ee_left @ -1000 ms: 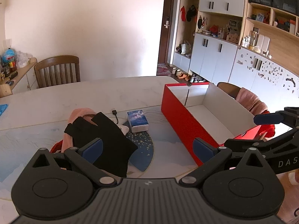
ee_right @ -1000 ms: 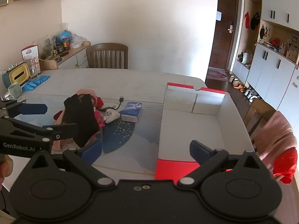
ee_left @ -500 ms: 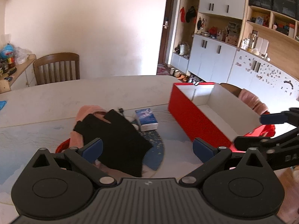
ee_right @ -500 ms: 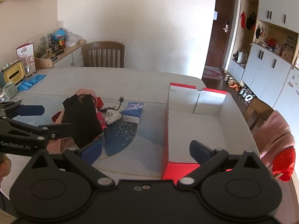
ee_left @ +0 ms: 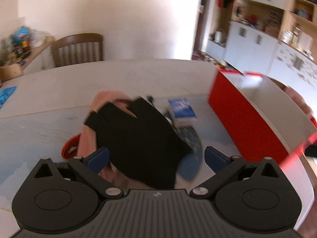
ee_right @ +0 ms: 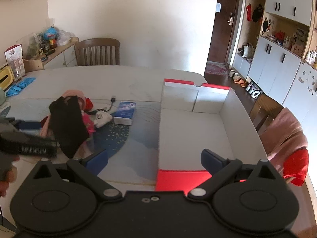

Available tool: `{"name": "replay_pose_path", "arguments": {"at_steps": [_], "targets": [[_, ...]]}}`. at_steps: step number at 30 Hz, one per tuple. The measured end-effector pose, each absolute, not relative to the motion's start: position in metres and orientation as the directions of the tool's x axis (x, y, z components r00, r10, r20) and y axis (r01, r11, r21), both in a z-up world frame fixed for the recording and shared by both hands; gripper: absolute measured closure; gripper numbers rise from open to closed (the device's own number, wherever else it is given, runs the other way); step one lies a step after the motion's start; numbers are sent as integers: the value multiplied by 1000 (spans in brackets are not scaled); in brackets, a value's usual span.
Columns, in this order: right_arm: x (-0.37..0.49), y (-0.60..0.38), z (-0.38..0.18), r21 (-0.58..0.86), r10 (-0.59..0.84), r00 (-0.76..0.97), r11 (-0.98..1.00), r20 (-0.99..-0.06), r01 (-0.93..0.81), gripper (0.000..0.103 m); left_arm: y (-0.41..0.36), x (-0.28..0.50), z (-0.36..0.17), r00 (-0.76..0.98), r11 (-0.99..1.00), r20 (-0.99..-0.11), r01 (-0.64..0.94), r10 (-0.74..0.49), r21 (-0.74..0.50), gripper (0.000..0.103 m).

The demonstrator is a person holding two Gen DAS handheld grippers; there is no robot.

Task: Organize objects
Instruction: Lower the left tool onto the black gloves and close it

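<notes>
Left gripper (ee_left: 156, 156), jaws spread and empty, hovers over the black fabric glove (ee_left: 138, 138) heaped on pink cloth mid-tabletop; it should pinch only that layer, while the released right gripper (ee_right: 154, 157) waits above the red cardboard box (ee_right: 194, 130).

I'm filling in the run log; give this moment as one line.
left gripper: open, over black glove | right gripper: open, empty | red box: empty | table
</notes>
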State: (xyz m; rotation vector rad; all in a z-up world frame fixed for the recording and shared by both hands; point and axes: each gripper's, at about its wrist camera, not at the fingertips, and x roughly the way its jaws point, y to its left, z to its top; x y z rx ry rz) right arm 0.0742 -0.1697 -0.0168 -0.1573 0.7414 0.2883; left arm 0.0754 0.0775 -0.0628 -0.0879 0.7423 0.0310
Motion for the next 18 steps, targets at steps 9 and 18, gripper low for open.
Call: {"name": "replay_pose_path", "arguments": {"at_steps": [9, 18], "targets": [[108, -201, -22, -36, 231, 671, 932, -705, -359, 3, 66, 118, -67, 697, 960, -689, -280, 197, -8, 1], [136, -233, -29, -30, 247, 647, 922, -721, -385, 3, 61, 130, -80, 660, 917, -696, -399, 285, -3, 27]]}}
